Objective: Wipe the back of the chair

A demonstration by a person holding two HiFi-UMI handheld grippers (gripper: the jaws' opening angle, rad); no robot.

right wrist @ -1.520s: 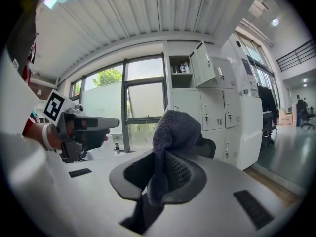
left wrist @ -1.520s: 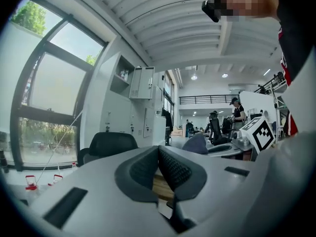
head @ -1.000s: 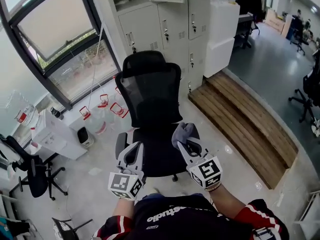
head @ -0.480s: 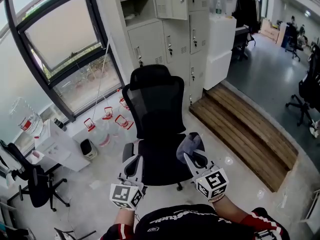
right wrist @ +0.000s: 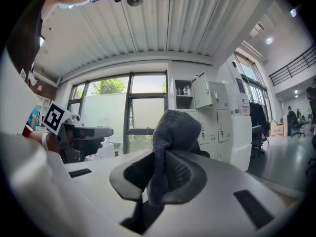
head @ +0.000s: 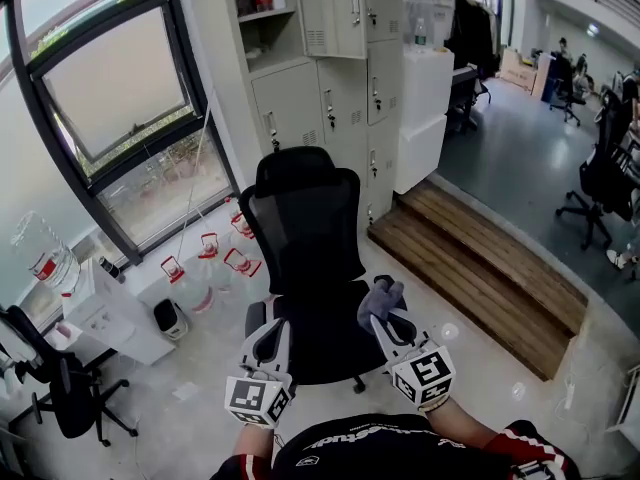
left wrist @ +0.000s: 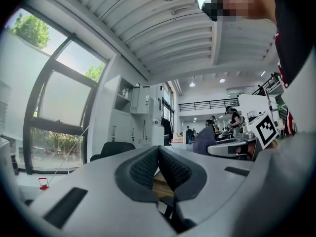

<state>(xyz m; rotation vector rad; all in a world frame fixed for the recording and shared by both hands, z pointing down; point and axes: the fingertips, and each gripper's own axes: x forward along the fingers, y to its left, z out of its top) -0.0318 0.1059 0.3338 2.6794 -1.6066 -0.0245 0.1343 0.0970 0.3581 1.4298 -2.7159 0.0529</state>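
Since the right gripper is the one carrying the grey cloth, its line to the backrest of the chair is what the next move hangs on. Nearest the person, both grippers are held side by side at about the same reach, low over the front of the seat. The left gripper has its fingers pressed together, pad to pad, with nothing between them. The right fingers are closed on a fold of the cloth, whose bunched end stands up above the tips and droops over one pad. Beyond them, across the seat, the chair faces the person. The mesh backrest therefore rises straight ahead and a little left of the cloth, well apart from it. Its long axis is upright, leaning slightly away, with the headrest on top. Neither hand is clearly nearer; the right one merely sits toward the backrest's right edge. By my reading, the front face can be reached by pushing forward and up over the seat. The rear face lies on the far side, hidden, and would call for reaching round or turning the chair. No wiping contact exists yet. Farther off, grey lockers and a big window stand behind the chair, and a wooden step lies to the right.
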